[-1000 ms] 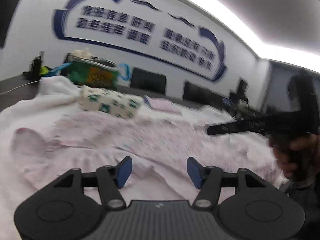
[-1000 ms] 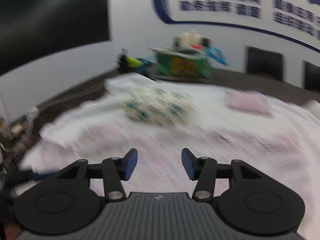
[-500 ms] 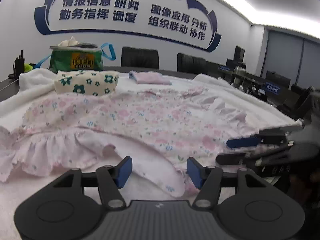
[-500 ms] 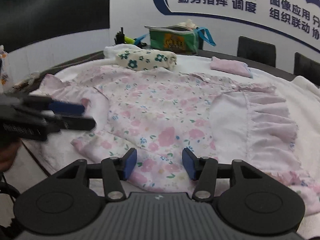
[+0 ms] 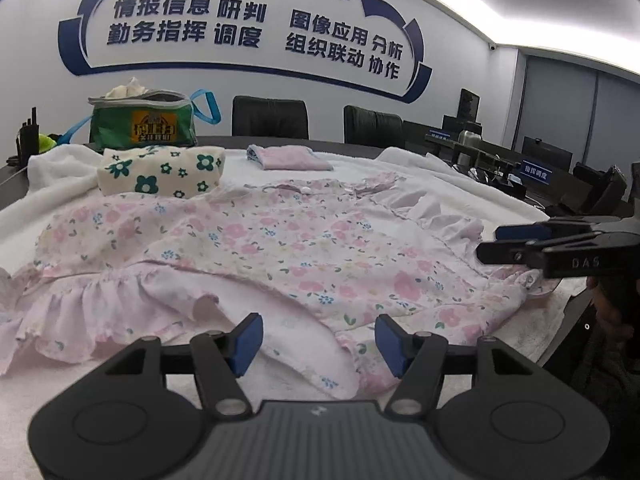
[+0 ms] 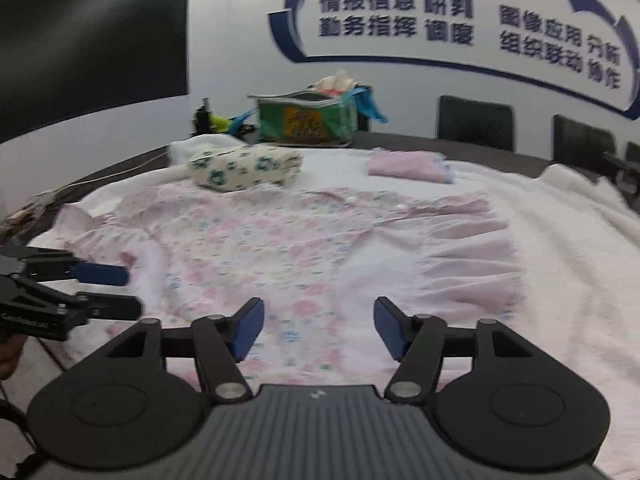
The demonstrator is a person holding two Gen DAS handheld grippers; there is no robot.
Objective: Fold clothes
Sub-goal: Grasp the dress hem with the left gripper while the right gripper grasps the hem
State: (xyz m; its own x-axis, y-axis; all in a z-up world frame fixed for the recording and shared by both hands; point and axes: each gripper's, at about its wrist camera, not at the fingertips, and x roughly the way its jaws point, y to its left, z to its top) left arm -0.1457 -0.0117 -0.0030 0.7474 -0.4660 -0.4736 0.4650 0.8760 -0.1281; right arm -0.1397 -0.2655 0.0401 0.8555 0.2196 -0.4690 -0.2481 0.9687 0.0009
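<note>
left wrist view
left gripper (image 5: pixel 318 338): jaws apart, nothing held, above near hem of floral dress (image 5: pixel 256 248)
floral dress: spread flat on white blanket (image 5: pixel 460 184)
right gripper (image 5: pixel 490 242): at dress's right edge

right wrist view
right gripper (image 6: pixel 319 330): jaws opening, nothing gripped, over dress (image 6: pixel 288 248)
folded green-flowered garment (image 6: pixel 244 168): behind dress

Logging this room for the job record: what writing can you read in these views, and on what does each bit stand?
"情报信息 研判 / 勤务指挥 调度" and "图像应用 分析 / 组织联动 协作": blue wall sign.
"指挥调度": small blue desk plate.
"DAS": side of the right gripper.
Yellow label on the green bag: too blurred to read.
White print on the left gripper: too blurred.
</note>
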